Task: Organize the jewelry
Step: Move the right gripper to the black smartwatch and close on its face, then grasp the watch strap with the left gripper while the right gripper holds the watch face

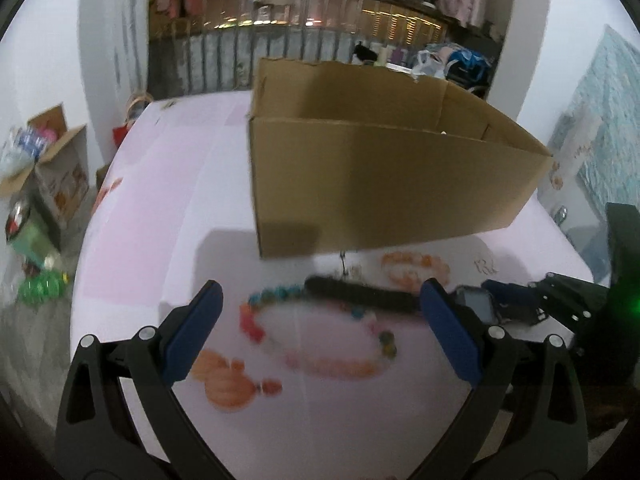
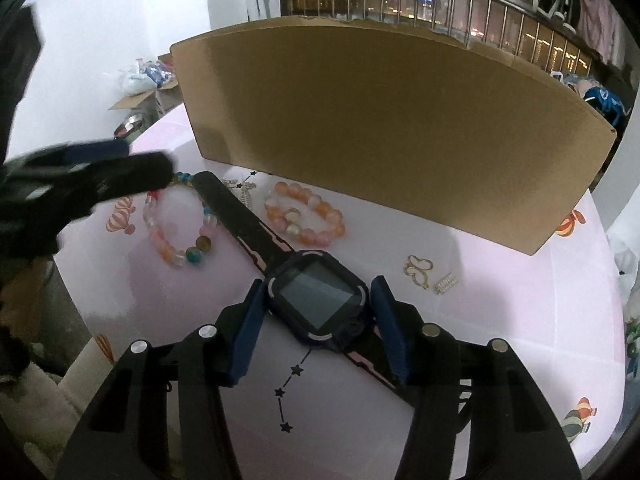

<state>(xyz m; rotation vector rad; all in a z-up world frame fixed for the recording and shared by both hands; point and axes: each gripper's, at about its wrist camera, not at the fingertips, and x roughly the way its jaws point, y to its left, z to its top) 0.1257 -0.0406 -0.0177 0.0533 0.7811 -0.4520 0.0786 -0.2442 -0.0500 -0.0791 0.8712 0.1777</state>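
While the cardboard box fills the upper centre of the right wrist view, the watch lies on the pink table at lower centre. The right gripper straddles its case, pads beside it, contact unclear. The left gripper stands open over the multicoloured bead bracelet.

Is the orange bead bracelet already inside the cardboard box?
No, the orange bead bracelet lies on the pink table in front of the cardboard box.
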